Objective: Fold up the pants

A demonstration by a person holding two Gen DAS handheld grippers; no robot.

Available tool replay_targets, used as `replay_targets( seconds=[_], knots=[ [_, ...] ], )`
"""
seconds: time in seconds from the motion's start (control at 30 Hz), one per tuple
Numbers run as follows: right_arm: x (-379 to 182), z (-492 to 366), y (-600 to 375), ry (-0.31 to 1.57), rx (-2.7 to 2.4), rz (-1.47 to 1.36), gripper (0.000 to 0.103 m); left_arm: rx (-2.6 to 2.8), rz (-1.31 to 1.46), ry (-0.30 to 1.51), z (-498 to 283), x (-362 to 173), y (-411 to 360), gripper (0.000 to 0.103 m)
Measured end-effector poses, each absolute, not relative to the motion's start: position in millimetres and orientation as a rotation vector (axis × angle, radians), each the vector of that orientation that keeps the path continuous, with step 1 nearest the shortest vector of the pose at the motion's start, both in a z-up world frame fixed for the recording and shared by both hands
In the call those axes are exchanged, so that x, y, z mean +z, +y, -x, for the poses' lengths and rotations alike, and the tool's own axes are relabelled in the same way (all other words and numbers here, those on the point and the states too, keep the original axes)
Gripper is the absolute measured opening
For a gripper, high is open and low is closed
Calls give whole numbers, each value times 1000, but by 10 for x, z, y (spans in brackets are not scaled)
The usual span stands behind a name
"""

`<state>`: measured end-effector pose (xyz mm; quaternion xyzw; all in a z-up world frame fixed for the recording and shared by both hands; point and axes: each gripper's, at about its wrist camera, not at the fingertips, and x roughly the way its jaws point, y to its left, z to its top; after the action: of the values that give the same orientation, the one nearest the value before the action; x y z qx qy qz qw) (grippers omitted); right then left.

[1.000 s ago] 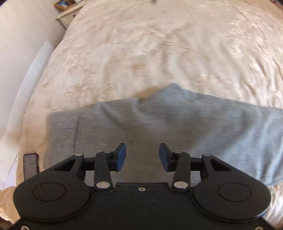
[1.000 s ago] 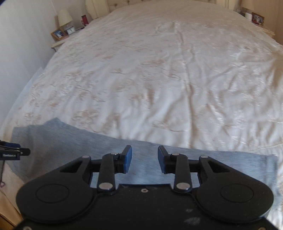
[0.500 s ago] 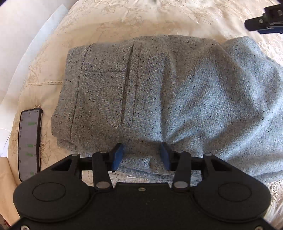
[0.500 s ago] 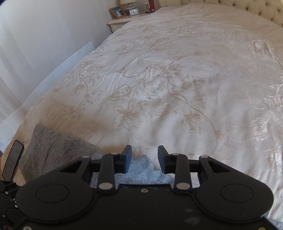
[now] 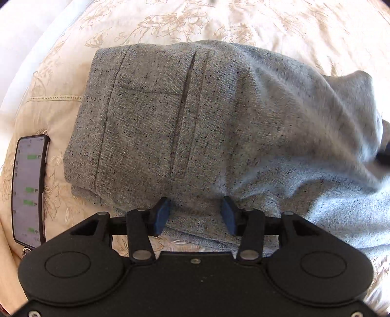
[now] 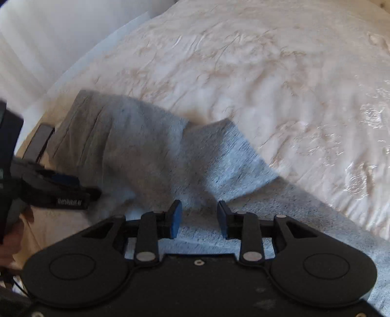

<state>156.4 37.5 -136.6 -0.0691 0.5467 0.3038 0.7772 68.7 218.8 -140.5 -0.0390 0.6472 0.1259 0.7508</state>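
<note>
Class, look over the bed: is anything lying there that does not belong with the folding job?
Yes: a phone with its screen lit lies on the bedspread just beside the waistband end of the pants, apart from them. It has no part in the folding.

I see pants [image 5: 219,117] of rough speckled grey cloth, a bedspread [image 5: 280,22] of shiny embroidered fabric, a glossy phone [image 5: 28,190].
</note>
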Motion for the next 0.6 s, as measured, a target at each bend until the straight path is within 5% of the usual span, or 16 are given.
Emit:
replay_targets(
  seconds=[0.2, 0.37, 0.6],
  knots=[
    [-1205, -2201, 445, 1061, 654, 103, 35, 253, 90, 1418, -758, -1443, 2257, 54],
    [-1527, -2690, 610, 1265, 726, 83, 37, 250, 92, 1417, -763, -1467, 2297, 54],
    [-1482, -2109, 567, 1345, 834, 135, 37, 258, 89, 1420, -759, -1456, 2269, 54]
  ],
)
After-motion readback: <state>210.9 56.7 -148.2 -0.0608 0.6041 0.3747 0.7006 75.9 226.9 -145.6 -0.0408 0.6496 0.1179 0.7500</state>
